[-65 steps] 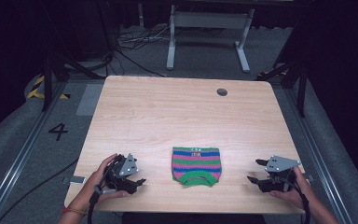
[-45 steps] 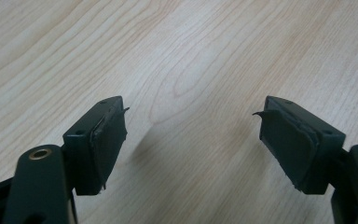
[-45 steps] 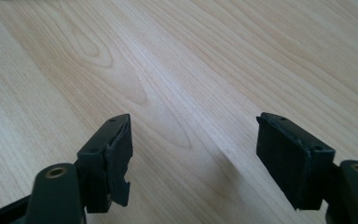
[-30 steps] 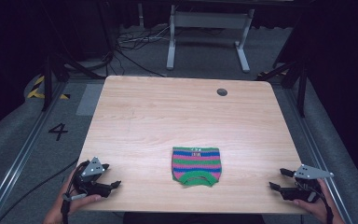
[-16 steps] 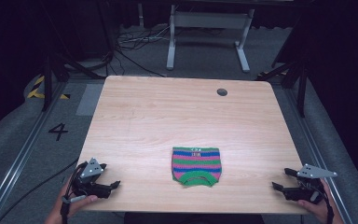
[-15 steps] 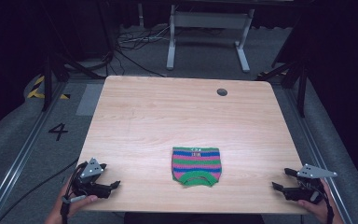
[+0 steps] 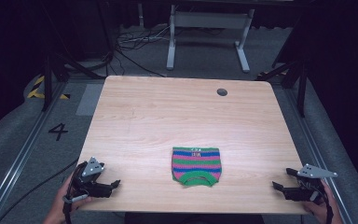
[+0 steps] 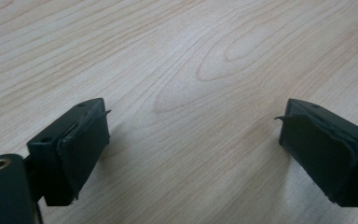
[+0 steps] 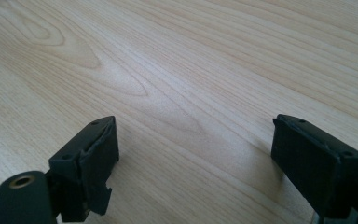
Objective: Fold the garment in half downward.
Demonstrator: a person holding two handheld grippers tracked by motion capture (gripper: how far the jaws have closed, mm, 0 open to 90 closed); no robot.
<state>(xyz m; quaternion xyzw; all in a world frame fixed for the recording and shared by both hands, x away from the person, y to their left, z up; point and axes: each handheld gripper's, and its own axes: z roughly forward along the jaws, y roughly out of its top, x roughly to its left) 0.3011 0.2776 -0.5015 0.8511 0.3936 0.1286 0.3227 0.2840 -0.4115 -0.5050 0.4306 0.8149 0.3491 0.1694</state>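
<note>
Both hands hold their tongs low, left tongs (image 7: pixel 113 185) and right tongs (image 7: pixel 282 179) just opening wider, nothing between.

A: High view. Left hand (image 7: pixel 63 207) cut off by the bottom edge, forearm out of frame. Right hand (image 7: pixel 319 210) likewise, partly under its tongs.

B: Noted. Striped knit piece (image 7: pixel 196 164): folded, underside hidden. Small markings along its top edge too small to read.

A: Left gripper view. Left tongs (image 8: pixel 193 140): both jaw bases run off the bottom edge, one also off the right edge. Far tabletop (image 8: pixel 177 51) soft, grain blurred.

B: Right gripper view, same story. Right tongs (image 9: pixel 193 156): jaws cropped at bottom, one at the right edge.

A: White frame (image 7: pixel 207 28) beyond the tabletop: top cut off by the upper edge. Surroundings too dark to tell.
</note>
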